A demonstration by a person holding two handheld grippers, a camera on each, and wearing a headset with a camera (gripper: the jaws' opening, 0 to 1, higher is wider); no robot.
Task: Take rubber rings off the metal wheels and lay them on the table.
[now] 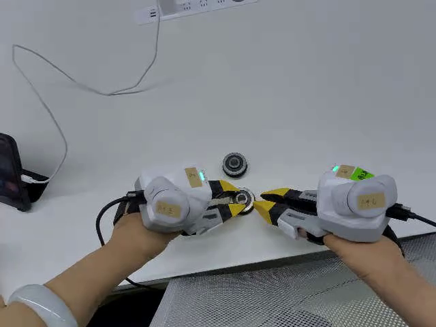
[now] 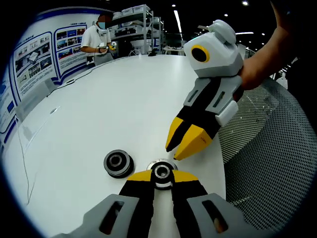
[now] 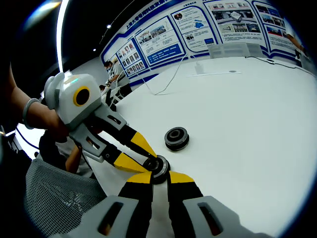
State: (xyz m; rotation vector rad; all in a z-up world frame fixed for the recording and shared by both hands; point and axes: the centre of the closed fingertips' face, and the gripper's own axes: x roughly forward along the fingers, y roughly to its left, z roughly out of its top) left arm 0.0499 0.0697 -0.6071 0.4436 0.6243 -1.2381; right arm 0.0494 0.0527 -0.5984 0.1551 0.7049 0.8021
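Observation:
A small metal wheel [image 1: 243, 199] with a dark rubber ring is held just above the table, and my left gripper [image 1: 238, 197] is shut on it across its width. It sits between my own yellow tips in the left gripper view, wheel [image 2: 162, 173], left gripper [image 2: 163, 174]. My right gripper [image 1: 260, 201] points at it from the right with its jaws close together. Its tips reach the wheel's near rim [image 3: 157, 166], right gripper [image 3: 159, 176]. Whether they pinch the ring is hidden. A second wheel [image 1: 234, 163] with its black ring lies flat on the table behind.
The white table [image 1: 286, 102] runs wide beyond the wheels. Its front edge [image 1: 225, 269] is close below the grippers, with a grey mesh surface [image 1: 286, 300] under it. A cable [image 1: 48, 102] and a dark device [image 1: 10, 170] lie at the far left.

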